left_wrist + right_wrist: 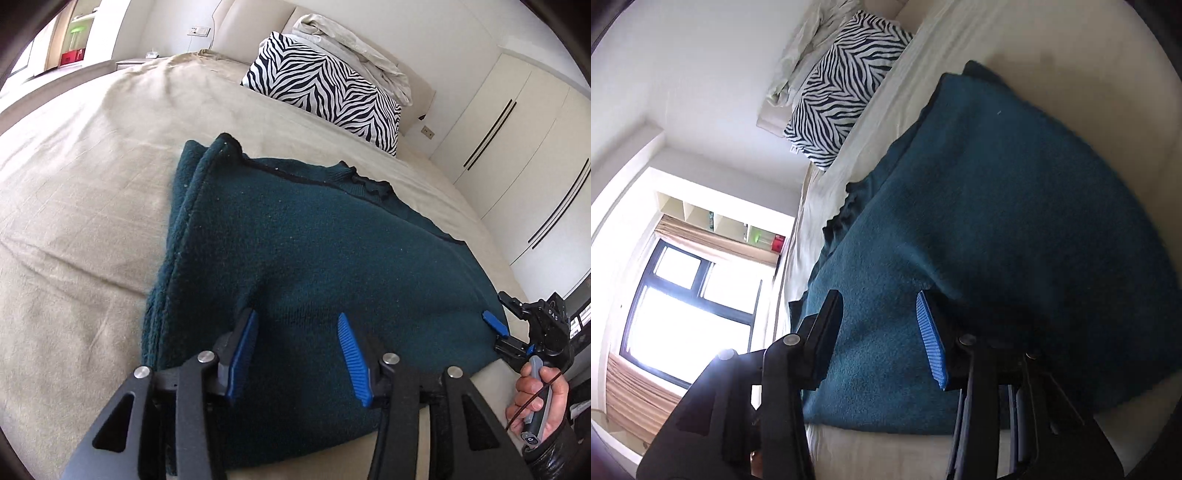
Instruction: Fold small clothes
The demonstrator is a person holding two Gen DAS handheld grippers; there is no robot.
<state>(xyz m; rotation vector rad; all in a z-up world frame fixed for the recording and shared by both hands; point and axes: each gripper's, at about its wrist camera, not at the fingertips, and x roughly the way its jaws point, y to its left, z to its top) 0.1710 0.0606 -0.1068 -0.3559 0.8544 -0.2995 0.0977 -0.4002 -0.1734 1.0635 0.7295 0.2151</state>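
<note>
Fuzzy knitted teal sweater (303, 236), matt beige cloth bedsheet (92, 177), ribbed blue plastic pads (351, 350)

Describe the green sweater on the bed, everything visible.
The sweater is dark teal-green, a thick fuzzy knit with darker trim along its seams and ribbed collar. It lies folded in layers on the beige bedsheet, stacked edges showing at one side. The left gripper and right gripper hover open at its near edge, pads not pinching fabric.

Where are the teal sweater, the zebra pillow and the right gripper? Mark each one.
teal sweater (314, 236), left wrist view, middle of its top layer.
zebra pillow (325, 85), left wrist view, centre of the striped face.
right gripper (879, 332), right wrist view, midway between its fingertips, over the sweater.
</note>
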